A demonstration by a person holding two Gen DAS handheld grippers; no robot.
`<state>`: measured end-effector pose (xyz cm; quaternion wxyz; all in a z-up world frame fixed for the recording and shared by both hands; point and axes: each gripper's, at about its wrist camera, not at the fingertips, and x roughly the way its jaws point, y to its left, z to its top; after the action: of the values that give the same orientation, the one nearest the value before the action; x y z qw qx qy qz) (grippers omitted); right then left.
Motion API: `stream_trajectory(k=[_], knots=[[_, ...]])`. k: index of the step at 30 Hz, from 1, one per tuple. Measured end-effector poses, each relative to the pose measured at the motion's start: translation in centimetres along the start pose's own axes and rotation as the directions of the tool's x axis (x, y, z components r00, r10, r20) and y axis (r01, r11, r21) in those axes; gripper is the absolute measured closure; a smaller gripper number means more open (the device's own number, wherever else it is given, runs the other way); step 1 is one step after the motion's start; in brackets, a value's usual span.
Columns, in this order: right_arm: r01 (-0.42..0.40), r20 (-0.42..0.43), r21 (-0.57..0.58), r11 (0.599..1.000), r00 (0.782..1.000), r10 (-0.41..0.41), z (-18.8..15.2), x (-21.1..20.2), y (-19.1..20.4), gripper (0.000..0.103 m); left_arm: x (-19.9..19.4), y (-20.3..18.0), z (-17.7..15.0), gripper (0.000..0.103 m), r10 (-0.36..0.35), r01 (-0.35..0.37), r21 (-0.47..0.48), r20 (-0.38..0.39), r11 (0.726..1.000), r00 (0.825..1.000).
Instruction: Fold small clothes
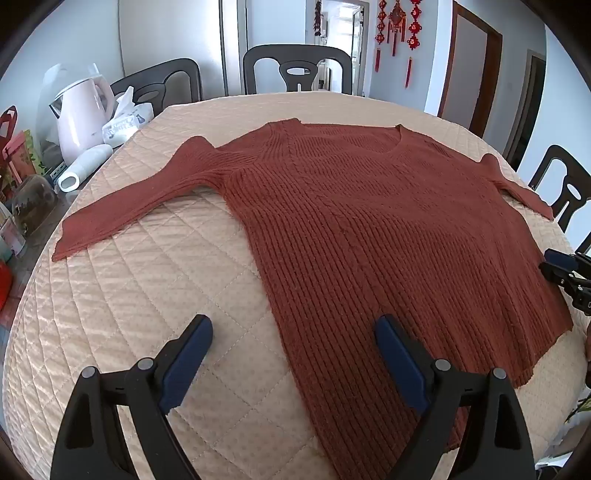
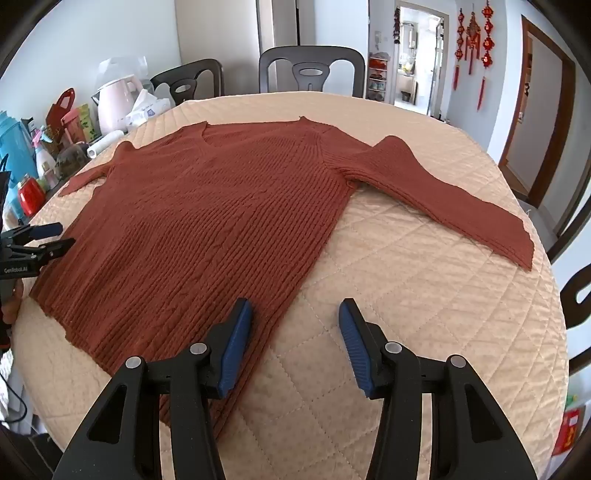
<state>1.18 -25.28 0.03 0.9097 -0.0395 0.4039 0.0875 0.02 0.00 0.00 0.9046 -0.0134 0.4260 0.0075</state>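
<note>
Both tongs (image 1: 293, 332) (image 2: 295, 314) agape — above flat rust sweater (image 1: 369, 229) — empty.

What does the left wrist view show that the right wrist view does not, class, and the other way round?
Only the left wrist view shows the end of the left sleeve lying flat, and the left gripper open over the sweater's left edge. Only the right wrist view shows the end of the right sleeve, a blue container and a red jar beside the table. Both show the rust sweater spread flat on the quilted cover, the pink kettle, dark chairs and red hanging ornaments.
</note>
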Motion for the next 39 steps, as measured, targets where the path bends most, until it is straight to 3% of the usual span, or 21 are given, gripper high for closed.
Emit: stream_trajectory(k=[39], knots=[[-0.008,0.005,0.007,1.000,1.000,0.008,-0.07,-0.17,-0.03,0.053,-0.09,-0.16,-0.11,0.010,0.002,-0.002,-0.013,0.013,1.000,1.000]])
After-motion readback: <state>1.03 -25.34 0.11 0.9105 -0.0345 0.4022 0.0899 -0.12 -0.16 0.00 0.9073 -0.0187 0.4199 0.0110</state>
